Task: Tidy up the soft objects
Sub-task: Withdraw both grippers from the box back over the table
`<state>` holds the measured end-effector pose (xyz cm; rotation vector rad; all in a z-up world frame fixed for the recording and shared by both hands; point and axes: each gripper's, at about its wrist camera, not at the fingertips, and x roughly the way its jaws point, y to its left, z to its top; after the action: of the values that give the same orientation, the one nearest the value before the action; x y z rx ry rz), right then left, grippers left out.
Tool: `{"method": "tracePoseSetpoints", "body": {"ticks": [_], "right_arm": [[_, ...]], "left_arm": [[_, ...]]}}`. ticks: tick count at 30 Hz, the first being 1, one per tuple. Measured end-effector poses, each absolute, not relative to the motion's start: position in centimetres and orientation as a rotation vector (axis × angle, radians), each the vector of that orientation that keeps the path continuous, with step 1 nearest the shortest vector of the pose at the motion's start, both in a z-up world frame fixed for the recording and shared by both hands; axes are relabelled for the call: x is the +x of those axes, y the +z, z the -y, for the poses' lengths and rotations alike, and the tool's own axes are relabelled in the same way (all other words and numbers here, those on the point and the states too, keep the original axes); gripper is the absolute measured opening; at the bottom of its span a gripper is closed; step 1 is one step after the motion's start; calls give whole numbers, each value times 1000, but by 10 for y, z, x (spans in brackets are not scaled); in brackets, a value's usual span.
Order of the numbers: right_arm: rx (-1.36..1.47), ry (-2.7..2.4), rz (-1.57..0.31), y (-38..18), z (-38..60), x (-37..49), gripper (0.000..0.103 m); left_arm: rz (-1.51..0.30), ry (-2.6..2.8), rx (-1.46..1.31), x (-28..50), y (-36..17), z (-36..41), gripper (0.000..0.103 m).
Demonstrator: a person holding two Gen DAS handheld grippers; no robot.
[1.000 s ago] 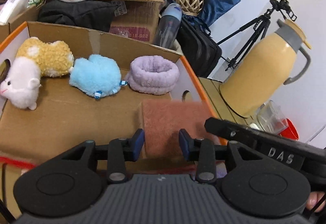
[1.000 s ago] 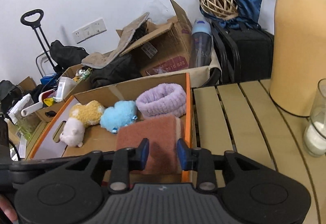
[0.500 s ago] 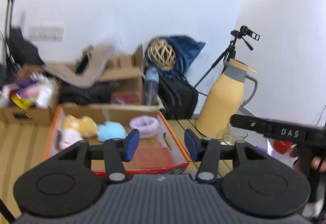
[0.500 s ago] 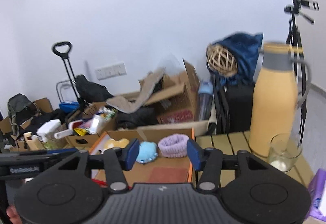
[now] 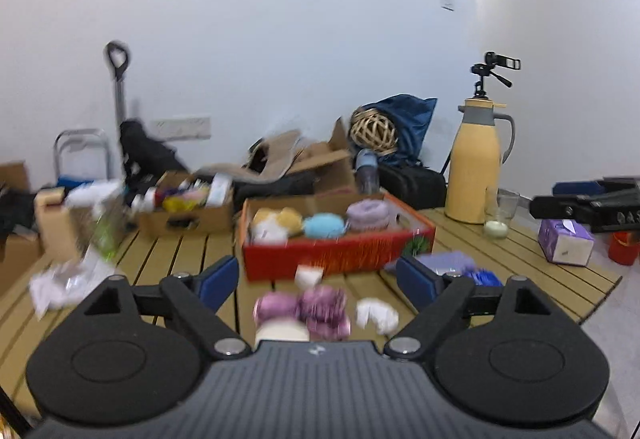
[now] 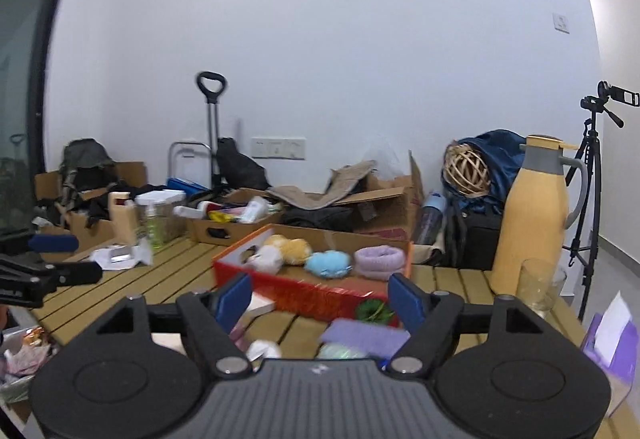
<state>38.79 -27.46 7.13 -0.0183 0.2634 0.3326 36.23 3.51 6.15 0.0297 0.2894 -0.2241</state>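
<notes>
Holding both grippers back from the box (image 5: 336,253), nothing in either. Left gripper (image 5: 318,277) jaws have just been opening and stand wide, only air between the pads; right gripper (image 6: 320,297) likewise, just been opening, nothing between.

What's left to sort sits on the table (image 5: 188,251) in front of the box, below the fingertips. In the left view the pink plush (image 5: 304,309) is dead ahead at 12 o'clock, low, close to the gripper body, centred between the jaws. It's blurred, but its long axis looks crosswise, 9 to 3. White scraps (image 5: 376,313) just beside it at 1 o'clock; I can't tell what they are.

In the right view the purple cloth (image 6: 366,331) lies at 12 to 1 o'clock, low, long axis also roughly 9 to 3, with a pale green lump (image 6: 340,351) touching its near edge. Pink plush only peeks out at 11 o'clock behind the left finger.

So my read: left is the nearer hand for the plush, right for the cloth. Both need a pitch down before closing, since the gripper points over them toward the box. Crosswise axis means the jaws would span the length, so I'd roll the wrist first.

Box at 12 o'clock beyond, holding yellow plush (image 5: 280,219), blue plush (image 5: 324,226), lilac band (image 5: 367,213) along the back.
</notes>
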Motion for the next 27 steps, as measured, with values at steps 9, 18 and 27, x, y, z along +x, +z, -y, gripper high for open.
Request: {"method": "tracePoseSetpoints", "body": {"ticks": [9, 18, 27], "right_arm": [[21, 402, -380, 19, 256, 332, 80], [63, 422, -479, -10, 243, 366, 60], [-69, 400, -558, -37, 209, 462, 42]], "left_arm": [[-364, -174, 4, 328, 27, -54, 93], [-416, -194, -30, 359, 4, -51, 93], [-478, -180, -21, 438, -14, -49, 92]]}}
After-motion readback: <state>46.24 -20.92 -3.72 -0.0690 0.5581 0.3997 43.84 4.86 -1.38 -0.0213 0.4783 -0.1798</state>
